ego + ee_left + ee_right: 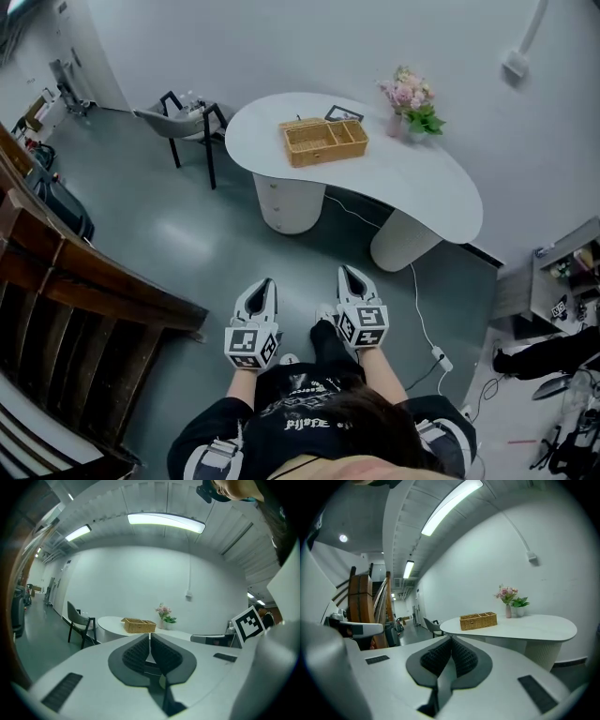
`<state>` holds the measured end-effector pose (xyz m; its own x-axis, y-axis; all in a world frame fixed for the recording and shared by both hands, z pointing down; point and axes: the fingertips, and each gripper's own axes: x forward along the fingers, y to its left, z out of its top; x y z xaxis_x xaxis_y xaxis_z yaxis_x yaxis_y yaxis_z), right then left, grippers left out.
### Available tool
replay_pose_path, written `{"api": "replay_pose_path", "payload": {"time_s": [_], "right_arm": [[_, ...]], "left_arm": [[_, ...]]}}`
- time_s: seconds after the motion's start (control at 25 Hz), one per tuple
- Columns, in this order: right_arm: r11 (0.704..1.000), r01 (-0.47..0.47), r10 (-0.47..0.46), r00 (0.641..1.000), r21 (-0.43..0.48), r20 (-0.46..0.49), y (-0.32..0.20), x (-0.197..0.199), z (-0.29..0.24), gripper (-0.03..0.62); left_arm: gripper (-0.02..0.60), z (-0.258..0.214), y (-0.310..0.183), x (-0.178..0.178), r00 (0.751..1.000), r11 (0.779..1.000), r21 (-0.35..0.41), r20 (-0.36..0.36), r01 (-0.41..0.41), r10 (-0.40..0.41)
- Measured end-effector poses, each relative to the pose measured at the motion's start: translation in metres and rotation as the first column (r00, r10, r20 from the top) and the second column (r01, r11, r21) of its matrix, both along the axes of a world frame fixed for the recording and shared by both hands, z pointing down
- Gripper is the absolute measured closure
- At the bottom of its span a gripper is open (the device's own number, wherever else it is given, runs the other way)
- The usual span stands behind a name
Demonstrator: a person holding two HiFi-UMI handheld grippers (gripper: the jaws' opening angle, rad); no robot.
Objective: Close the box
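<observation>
A wicker box stands open on the white curved table, its compartments showing; it also appears far off as the wicker box and the wicker box. A dark flat piece lies behind it. My left gripper and right gripper are held side by side close to the person's body, well short of the table. Both are shut with nothing between the jaws, as the left gripper and the right gripper show in their own views.
A vase of pink flowers stands at the table's far right end. A grey chair sits left of the table. A wooden stair rail runs along the left. A cable and power strip lie on the floor at right.
</observation>
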<state>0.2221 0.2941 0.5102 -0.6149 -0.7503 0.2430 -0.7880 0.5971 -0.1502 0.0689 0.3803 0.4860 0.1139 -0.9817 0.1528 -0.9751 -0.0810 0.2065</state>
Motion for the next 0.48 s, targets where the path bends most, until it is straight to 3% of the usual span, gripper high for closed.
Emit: {"api": "replay_pose_path", "payload": {"time_s": [0.48], "right_arm": [[0.996,0.081,-0.081,0.997,0.022,0.011,-0.137,-0.031,-0.013,0.569]], "left_arm": [[0.552,-0.019,-0.115,-0.017,0.996,0.996,0.019,0.024,0.087,-0.088]]}}
